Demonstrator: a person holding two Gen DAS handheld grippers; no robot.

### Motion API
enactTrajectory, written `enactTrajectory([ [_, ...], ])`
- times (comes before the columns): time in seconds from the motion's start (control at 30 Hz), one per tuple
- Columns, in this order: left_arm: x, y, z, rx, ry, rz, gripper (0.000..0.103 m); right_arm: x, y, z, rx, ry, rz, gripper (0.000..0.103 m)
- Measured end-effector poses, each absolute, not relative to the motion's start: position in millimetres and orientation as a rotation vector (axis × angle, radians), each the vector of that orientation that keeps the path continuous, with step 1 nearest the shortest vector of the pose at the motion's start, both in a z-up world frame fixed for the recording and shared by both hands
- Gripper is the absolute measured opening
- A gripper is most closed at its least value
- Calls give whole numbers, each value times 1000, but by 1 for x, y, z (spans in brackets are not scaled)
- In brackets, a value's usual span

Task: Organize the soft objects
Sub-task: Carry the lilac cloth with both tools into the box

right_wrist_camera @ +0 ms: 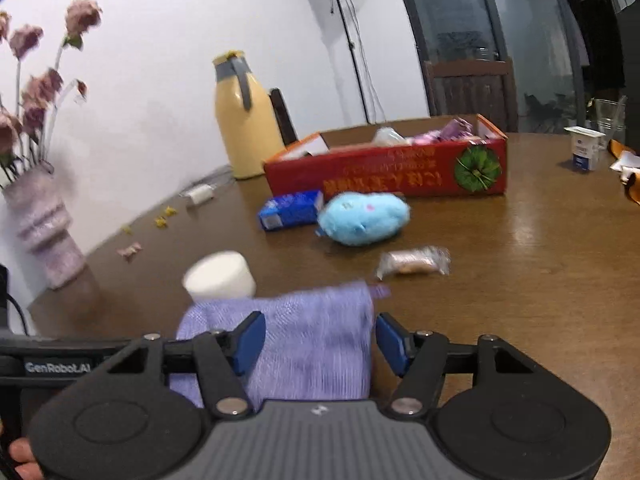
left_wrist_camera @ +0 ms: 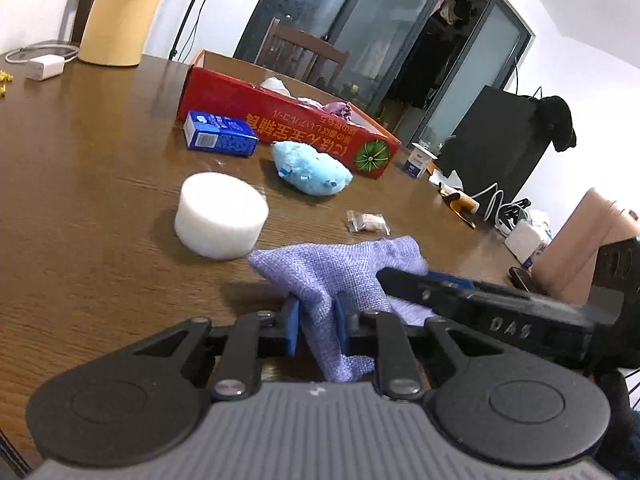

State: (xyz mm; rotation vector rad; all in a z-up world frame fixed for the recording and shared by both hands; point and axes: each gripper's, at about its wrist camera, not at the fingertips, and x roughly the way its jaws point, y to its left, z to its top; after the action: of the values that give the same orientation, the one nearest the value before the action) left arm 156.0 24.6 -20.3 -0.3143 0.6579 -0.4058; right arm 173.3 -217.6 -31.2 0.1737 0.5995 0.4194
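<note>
Nearest to both cameras is the lilac loose-weave cloth (left_wrist_camera: 320, 276), bunched on the brown wooden table (left_wrist_camera: 100, 184). The left gripper (left_wrist_camera: 318, 326) is clenched on a fold of it, its 2 blue pads pinching the fabric so that a strip hangs down between them. The right gripper (right_wrist_camera: 320, 342) is released: its 2 blue pads stand apart on either side of another part of the same cloth, and neither visibly presses on it. In the left view the right gripper's black finger lies across the cloth's far side, close to the left gripper, so the 2 tools could knock together if either swings inward. The pinch takes only a narrow fold, so a quick lift could let the weave slip out, or drag the trailing part across the table. Just beyond the cloth stands a white foam cylinder (left_wrist_camera: 221, 216), near enough that a swept corner might tip or roll it. To its right lies a small clear-wrapped snack packet (left_wrist_camera: 368, 222), also within reach of a dragged hem. Farther on rest a light-blue plush toy (left_wrist_camera: 310, 166) and a small blue carton (left_wrist_camera: 220, 134), both just in front of the long red cardboard box (left_wrist_camera: 280, 120), which is open at the top and already holds some pale and pink soft things. Probably the cloth belongs in that box; carried too low, it could catch on the rim.
</note>
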Motion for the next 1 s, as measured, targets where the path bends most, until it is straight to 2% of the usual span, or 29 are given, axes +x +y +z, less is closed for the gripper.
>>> enactTrajectory([
  [0.07, 158, 21, -20, -302, 655, -405, 19, 172, -219, -33, 174, 589, 405, 58],
  [0.17, 159, 20, -21, -305, 655, -403, 19, 170, -216, -34, 133, 589, 396, 46],
  [0.2, 158, 20, -21, -307, 654, -402, 19, 169, -213, -35, 110, 592, 392, 38],
  [0.23, 158, 20, -21, -306, 655, -401, 19, 168, -208, -37, 81, 598, 393, 24],
  [0.27, 159, 20, -21, -306, 653, -400, 19, 167, -205, -39, 55, 595, 391, 22],
  [0.47, 160, 21, -22, -321, 659, -400, 19, 164, -202, -39, 27, 584, 400, 18],
  [0.53, 161, 21, -22, -326, 663, -399, 19, 164, -203, -39, 24, 576, 401, 12],
  [0.7, 165, 19, -12, -295, 637, -422, 13, 167, -208, -37, 83, 557, 431, 6],
  [0.83, 183, 26, 15, -314, 552, -482, 13, 184, -222, -16, 171, 519, 454, 5],
  [1.0, 257, 33, 63, -308, 485, -509, 11, 251, -226, 35, 154, 434, 487, 5],
])
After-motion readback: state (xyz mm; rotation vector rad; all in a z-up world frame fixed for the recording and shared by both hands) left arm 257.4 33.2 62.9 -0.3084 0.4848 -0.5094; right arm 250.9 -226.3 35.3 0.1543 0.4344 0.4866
